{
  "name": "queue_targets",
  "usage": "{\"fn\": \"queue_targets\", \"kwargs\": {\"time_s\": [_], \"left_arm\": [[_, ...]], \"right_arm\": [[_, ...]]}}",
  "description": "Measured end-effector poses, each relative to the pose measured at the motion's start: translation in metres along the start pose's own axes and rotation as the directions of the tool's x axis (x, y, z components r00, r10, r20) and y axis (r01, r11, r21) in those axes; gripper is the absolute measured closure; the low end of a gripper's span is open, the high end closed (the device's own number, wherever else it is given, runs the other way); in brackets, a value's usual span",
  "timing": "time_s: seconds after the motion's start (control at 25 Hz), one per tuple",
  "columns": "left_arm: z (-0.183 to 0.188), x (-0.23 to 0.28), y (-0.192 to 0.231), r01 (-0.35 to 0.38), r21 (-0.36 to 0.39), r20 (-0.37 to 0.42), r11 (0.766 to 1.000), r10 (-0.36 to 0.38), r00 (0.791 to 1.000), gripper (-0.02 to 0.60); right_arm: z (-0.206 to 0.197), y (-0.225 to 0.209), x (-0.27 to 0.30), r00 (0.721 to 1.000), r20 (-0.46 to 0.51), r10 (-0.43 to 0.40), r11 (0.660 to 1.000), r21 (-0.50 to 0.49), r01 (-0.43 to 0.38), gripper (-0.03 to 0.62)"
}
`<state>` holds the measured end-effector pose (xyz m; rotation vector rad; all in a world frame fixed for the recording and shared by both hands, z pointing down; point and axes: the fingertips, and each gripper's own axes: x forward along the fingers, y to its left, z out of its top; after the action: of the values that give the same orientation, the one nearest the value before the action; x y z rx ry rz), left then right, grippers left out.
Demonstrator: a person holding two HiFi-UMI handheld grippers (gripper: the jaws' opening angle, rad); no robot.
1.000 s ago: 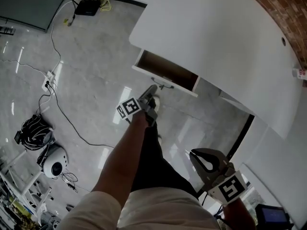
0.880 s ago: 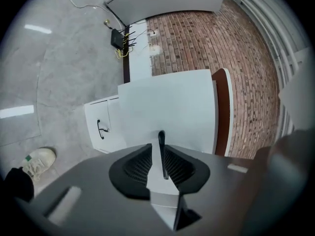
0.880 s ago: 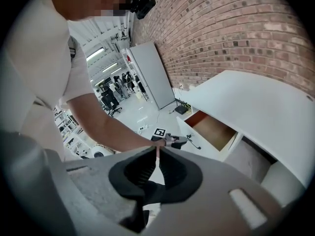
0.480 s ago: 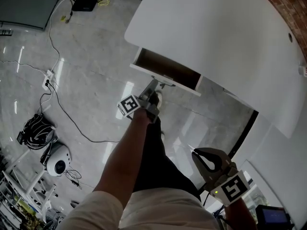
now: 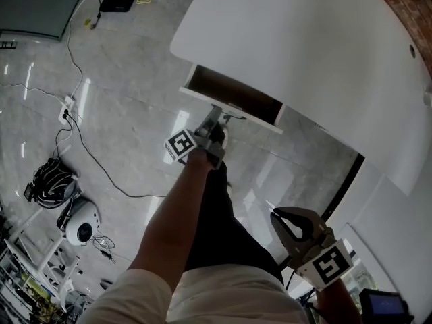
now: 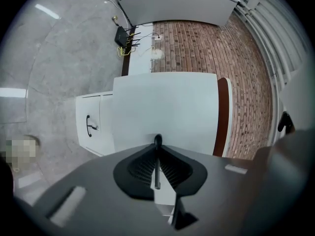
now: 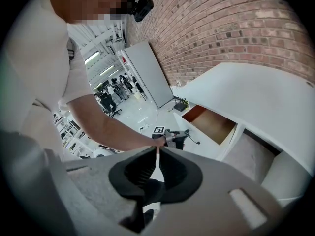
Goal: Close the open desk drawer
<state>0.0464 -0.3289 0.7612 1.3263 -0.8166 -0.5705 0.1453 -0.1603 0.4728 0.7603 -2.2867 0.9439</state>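
Observation:
The white desk has its drawer pulled out, brown inside showing. A thin dark handle sticks out from the drawer's white front. My left gripper is shut, with its tips at that front just left of the handle; contact cannot be told. In the left gripper view the shut jaws face a broad white panel. My right gripper hangs shut and empty at the lower right, far from the drawer. The right gripper view shows its shut jaws, the open drawer and the left gripper.
Cables trail over the grey floor at left, beside a black box and a round white device. A white cabinet stands at the right under the desk. A brick wall lies behind. My legs are below the drawer.
My left gripper has moved up to the drawer front, beside the handle. The drawer looks about as far out as before. The right gripper has barely shifted.

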Motion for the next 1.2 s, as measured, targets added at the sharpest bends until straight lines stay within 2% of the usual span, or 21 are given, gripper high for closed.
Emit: {"fn": "queue_targets", "kwargs": {"time_s": [0.2,0.4,0.64,0.8,0.96,1.2], "left_arm": [[0.0,0.004,-0.008,0.039,-0.037,0.033,0.999,-0.038,0.999,0.554],[0.005,0.012,-0.004,0.018,-0.004,0.027,1.0,-0.018,0.999,0.555],[0.009,0.035,-0.009,0.046,-0.018,0.031,0.999,-0.046,0.998,0.555],[0.014,0.049,-0.009,0.037,0.002,0.022,0.999,-0.037,0.999,0.555],[0.017,0.063,-0.02,0.078,-0.014,0.022,0.997,-0.078,0.997,0.555],[0.02,0.089,-0.02,0.08,0.004,0.021,0.997,-0.08,0.997,0.555]], "right_arm": [[-0.001,-0.003,0.001,1.0,-0.002,0.006,1.0,-0.003,-0.006,0.573],[-0.005,-0.005,0.004,1.0,-0.021,0.007,1.0,0.006,-0.007,0.574],[-0.006,-0.009,0.009,1.0,-0.022,0.019,1.0,0.012,-0.019,0.574],[-0.009,-0.014,0.009,1.0,-0.027,0.013,1.0,0.026,-0.012,0.572],[-0.006,-0.015,0.009,1.0,-0.013,0.013,1.0,0.023,-0.012,0.573],[-0.004,-0.027,0.007,1.0,-0.011,0.016,0.999,0.036,-0.015,0.573]]}}
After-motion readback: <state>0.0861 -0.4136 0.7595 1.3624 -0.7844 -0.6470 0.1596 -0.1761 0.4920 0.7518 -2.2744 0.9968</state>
